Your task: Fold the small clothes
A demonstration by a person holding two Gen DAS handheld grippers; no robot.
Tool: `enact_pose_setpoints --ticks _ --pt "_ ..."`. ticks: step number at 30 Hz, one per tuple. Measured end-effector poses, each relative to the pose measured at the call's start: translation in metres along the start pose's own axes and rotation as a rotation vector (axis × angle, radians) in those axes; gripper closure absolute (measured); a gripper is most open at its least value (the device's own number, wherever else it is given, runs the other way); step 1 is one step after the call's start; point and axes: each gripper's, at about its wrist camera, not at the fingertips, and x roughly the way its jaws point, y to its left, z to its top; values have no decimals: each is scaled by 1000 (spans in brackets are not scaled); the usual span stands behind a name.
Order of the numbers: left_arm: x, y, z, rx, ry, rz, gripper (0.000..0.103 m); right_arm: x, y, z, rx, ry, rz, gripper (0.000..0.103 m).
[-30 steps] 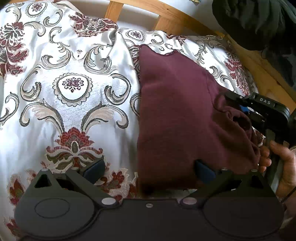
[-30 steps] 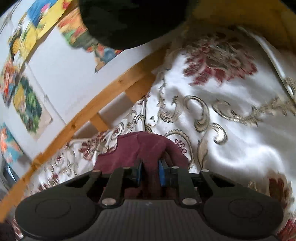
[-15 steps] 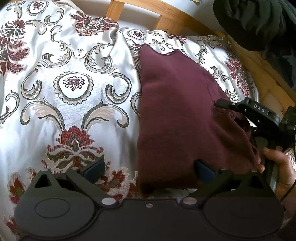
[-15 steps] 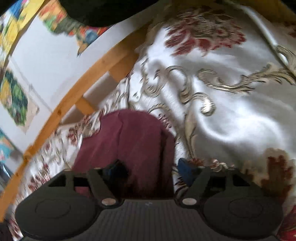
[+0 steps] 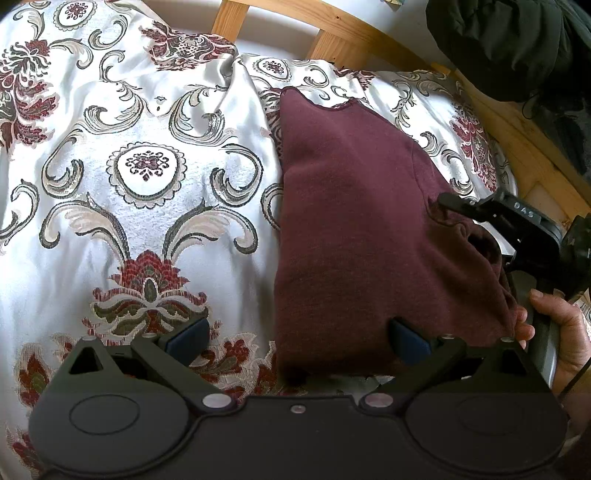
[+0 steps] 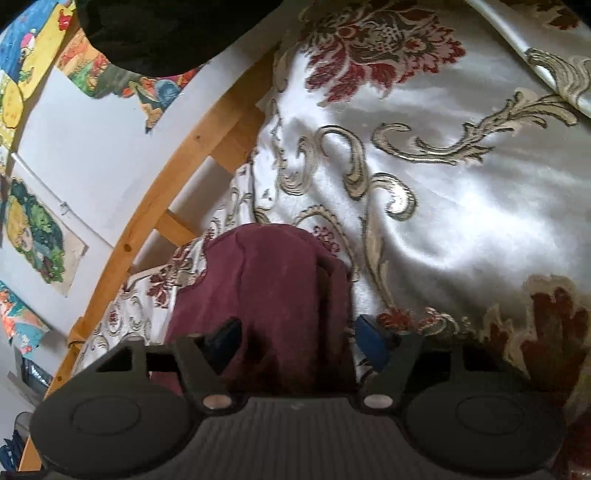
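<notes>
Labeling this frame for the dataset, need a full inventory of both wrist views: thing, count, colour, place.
maroon garment: 1, dark maroon, lying folded on the bedspread, right of centre
bedspread: 1, shiny white with red and grey floral scrolls, covering the bed
bed frame: 1, light wood, along the far edge
dark bundle: 1, black, past the frame, top right
posters: several, multicoloured, on the white wall
left gripper: 1, black with blue pads, open, right pad at the garment's near edge
right gripper: 1, black with blue pads, open astride the garment
right hand: 1, gripping the right gripper's handle
</notes>
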Motion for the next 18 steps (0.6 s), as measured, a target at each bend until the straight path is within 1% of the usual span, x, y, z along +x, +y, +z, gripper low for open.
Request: enact_pose_setpoints --ticks 1,4,6,8,12,13,16,18 --pt "0 0 0 0 0 0 0 0 -2 -1 8 -1 -8 43" --pt "0 0 0 0 0 0 0 0 -5 -1 24 -2 -8 47" --pt "0 0 0 0 0 0 0 1 -3 -1 8 1 -22 49" --pt "0 0 0 0 0 -1 0 2 0 -2 -17 4 -39 54" --pt "-1 -1 1 -5 -10 -1 1 3 1 -3 -29 7 -44 57" --pt "-2 -1 3 -13 -23 -15 1 3 1 -3 -31 6 -45 57" --pt "-6 1 12 -53 -73 -100 3 3 1 -3 -33 5 -45 56" --pt "-3 -2 22 -43 -87 -131 3 3 1 -3 -38 3 -47 56"
